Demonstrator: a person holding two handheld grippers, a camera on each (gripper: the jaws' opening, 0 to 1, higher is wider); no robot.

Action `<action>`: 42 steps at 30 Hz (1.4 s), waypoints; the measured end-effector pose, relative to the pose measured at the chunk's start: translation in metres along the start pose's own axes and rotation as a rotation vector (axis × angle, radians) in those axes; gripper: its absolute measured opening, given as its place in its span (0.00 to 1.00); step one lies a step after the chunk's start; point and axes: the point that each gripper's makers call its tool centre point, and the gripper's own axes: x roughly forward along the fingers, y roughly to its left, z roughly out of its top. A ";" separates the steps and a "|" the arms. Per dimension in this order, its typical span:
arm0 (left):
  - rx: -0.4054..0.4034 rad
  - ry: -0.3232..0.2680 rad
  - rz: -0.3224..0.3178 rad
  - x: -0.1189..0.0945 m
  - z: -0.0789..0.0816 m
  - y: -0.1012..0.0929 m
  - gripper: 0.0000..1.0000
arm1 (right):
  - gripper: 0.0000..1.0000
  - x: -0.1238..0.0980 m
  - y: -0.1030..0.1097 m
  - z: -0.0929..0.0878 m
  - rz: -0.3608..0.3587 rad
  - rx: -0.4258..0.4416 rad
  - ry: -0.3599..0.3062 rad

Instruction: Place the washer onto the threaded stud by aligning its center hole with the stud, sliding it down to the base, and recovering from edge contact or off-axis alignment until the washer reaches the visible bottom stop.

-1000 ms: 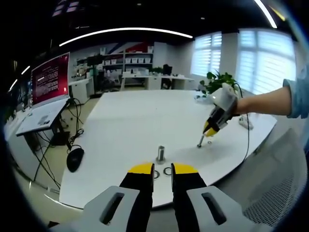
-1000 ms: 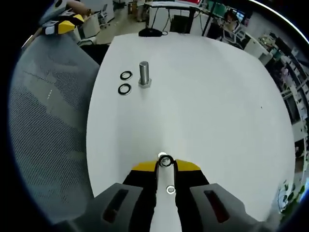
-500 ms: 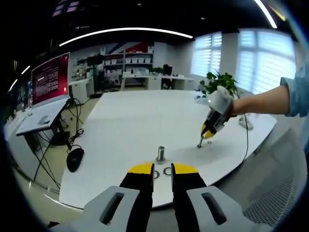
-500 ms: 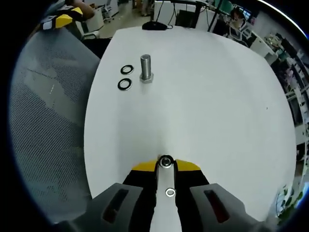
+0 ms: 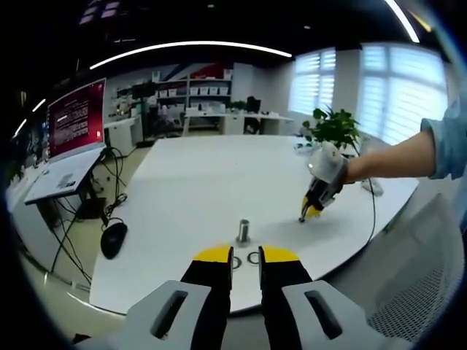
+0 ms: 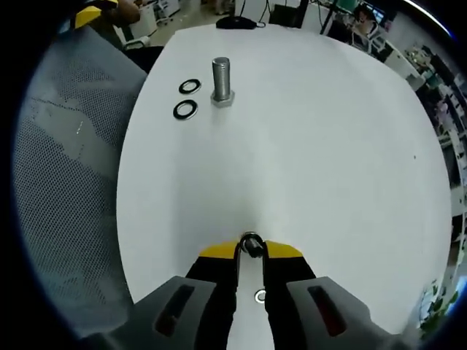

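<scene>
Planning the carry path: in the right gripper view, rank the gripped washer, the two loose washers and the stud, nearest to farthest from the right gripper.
1. Gripped washer, between the right gripper tips.
2. Nearer loose washer, far up the table, left of the stud.
3. Second loose washer and threaded stud: too close to call.

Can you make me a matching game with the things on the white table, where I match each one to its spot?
Things:
1. threaded stud
2. two loose washers
3. washer
4. mesh chair

Places:
A. at the tips of the right tool
B. standing upright on the table
C. lying flat beside the stud
D. next to the table's edge

Pairs: 1-B, 2-C, 3-A, 4-D
</scene>
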 end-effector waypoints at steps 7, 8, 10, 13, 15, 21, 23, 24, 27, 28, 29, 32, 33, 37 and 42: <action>-0.001 0.000 0.000 0.000 0.000 0.000 0.11 | 0.16 0.000 0.003 -0.001 -0.012 -0.019 -0.006; -0.001 0.001 0.000 0.000 0.000 0.000 0.11 | 0.16 -0.002 0.002 -0.001 -0.013 -0.014 -0.011; 0.000 0.001 -0.002 0.000 0.000 -0.001 0.11 | 0.17 -0.005 -0.001 -0.004 -0.018 -0.006 -0.015; 0.000 0.001 -0.003 0.000 0.000 -0.001 0.11 | 0.17 -0.010 -0.006 -0.009 -0.029 0.016 -0.027; -0.001 -0.002 -0.002 0.000 0.000 -0.001 0.11 | 0.17 -0.015 -0.009 -0.013 -0.036 0.039 -0.036; -0.001 -0.004 -0.003 0.000 0.001 -0.001 0.11 | 0.17 -0.023 -0.021 -0.033 -0.070 0.106 -0.039; -0.001 -0.005 -0.003 0.000 0.001 -0.001 0.11 | 0.17 -0.025 -0.026 -0.039 -0.092 0.156 -0.049; -0.001 -0.005 -0.002 0.000 0.001 -0.001 0.11 | 0.17 -0.028 -0.031 -0.044 -0.120 0.196 -0.053; -0.002 -0.006 -0.002 0.000 0.001 -0.001 0.11 | 0.17 -0.031 -0.038 -0.054 -0.153 0.284 -0.084; -0.002 -0.008 -0.001 0.000 0.001 0.000 0.11 | 0.17 -0.033 -0.041 -0.058 -0.169 0.324 -0.095; -0.003 -0.008 -0.001 0.000 0.002 0.000 0.11 | 0.16 -0.034 -0.044 -0.062 -0.183 0.348 -0.100; -0.003 -0.009 -0.001 0.000 0.002 0.000 0.11 | 0.15 -0.034 -0.050 -0.076 -0.211 0.366 -0.101; -0.003 -0.009 -0.001 0.000 0.002 0.000 0.11 | 0.15 -0.033 -0.050 -0.082 -0.219 0.375 -0.096; -0.003 -0.008 -0.001 0.000 0.001 0.000 0.11 | 0.15 -0.028 -0.048 -0.098 -0.230 0.388 -0.077; -0.003 -0.004 0.000 0.000 0.001 0.000 0.11 | 0.16 -0.022 -0.044 -0.110 -0.216 0.464 -0.090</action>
